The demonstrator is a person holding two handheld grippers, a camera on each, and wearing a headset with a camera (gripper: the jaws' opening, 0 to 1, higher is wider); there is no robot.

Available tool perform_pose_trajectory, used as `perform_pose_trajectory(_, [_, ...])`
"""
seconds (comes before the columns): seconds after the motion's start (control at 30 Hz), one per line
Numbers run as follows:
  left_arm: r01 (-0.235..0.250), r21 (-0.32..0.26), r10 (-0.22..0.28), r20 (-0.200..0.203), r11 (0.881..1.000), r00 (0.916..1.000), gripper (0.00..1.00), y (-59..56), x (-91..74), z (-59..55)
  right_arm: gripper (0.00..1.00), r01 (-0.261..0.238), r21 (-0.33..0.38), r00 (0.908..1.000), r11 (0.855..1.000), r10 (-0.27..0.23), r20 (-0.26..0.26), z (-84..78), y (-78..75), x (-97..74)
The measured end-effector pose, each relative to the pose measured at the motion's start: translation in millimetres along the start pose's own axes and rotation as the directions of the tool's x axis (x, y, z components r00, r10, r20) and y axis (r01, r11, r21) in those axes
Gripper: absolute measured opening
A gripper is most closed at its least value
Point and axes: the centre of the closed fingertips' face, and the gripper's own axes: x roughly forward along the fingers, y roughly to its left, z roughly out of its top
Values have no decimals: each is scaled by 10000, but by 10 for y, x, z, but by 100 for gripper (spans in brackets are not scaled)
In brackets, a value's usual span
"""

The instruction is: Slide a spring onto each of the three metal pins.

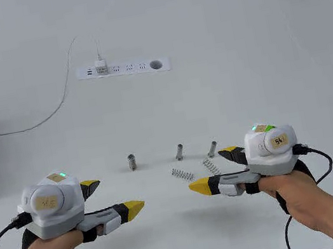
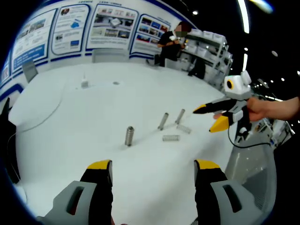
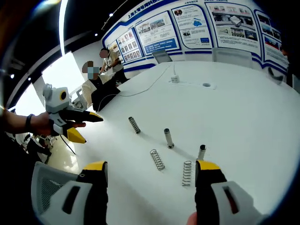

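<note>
Well, the left claw (image 1: pixel 111 197) hangs released and empty, well to the left of the middle pin (image 1: pixel 179 152) and nearer the person. The left pin (image 1: pixel 132 162) looks already sleeved with a spring. The middle pin and the right pin (image 1: pixel 212 149) stand bare. Two springs lie flat on the counter (image 1: pixel 240 66): the near spring (image 1: pixel 182 174) just in front of the middle pin, the far spring (image 1: pixel 211 167) a little to its right. The right claw (image 2: pixel 209 117) is spread open too, gripping nothing, close over the far spring. I'd worry that a hard pinch squirts the spring away across the counter, or that a crooked spring snags the pin's top and knocks it over.
</note>
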Motion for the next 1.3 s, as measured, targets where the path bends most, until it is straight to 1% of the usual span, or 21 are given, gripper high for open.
perform_pose_trajectory(0.13, [13, 6, -13, -21, 10000, 10000, 73, -11, 29, 12, 79, 172, 69, 9998, 9998, -173, 131, -9, -62, -57])
perform_pose_trajectory(0.33, [88, 120, -86, -196, 9999, 9998, 75, -21, 100, -7, 82, 189, 198, 9993, 9996, -195, 309, -25, -101, -119])
perform_pose_trajectory(0.43, [105, 136, -102, -220, 9999, 9997, 76, -25, 141, 9, 83, 168, 215, 9995, 9996, -173, 262, -59, -115, -132])
perform_pose_trajectory(0.63, [293, 364, -282, -315, 9989, 9991, 76, -88, 248, 57, 85, 166, 233, 9996, 9996, -171, 212, -130, -138, -184])
perform_pose_trajectory(0.73, [424, 540, -401, -435, 9976, 9983, 76, -116, 310, 60, 85, 179, 231, 9998, 9996, -182, 125, -176, -146, -206])
perform_pose_trajectory(0.93, [756, 1070, -681, -721, 9914, 9951, 75, -215, 426, 105, 86, 221, 293, 9997, 9993, -224, 113, -216, -199, -260])
perform_pose_trajectory(1.03, [962, 1415, -839, -904, 9852, 9924, 75, -284, 490, 127, 86, 215, 315, 9997, 9993, -218, 112, -228, -222, -286])
perform_pose_trajectory(1.1, [1098, 1719, -910, -1136, 9790, 9893, 75, -335, 539, 118, 86, 202, 329, 9998, 9993, -203, 48, -255, -227, -299])
perform_pose_trajectory(1.23, [1408, 1898, -1166, -1330, 9717, 9842, 75, -454, 636, 126, 86, 208, 360, 9998, 9991, -210, 41, -290, -244, -326])
perform_pose_trajectory(1.3, [1520, 1987, -1248, -1429, 9682, 9818, 75, -496, 674, 127, 86, 200, 379, 9998, 9991, -202, 46, -302, -247, -337])
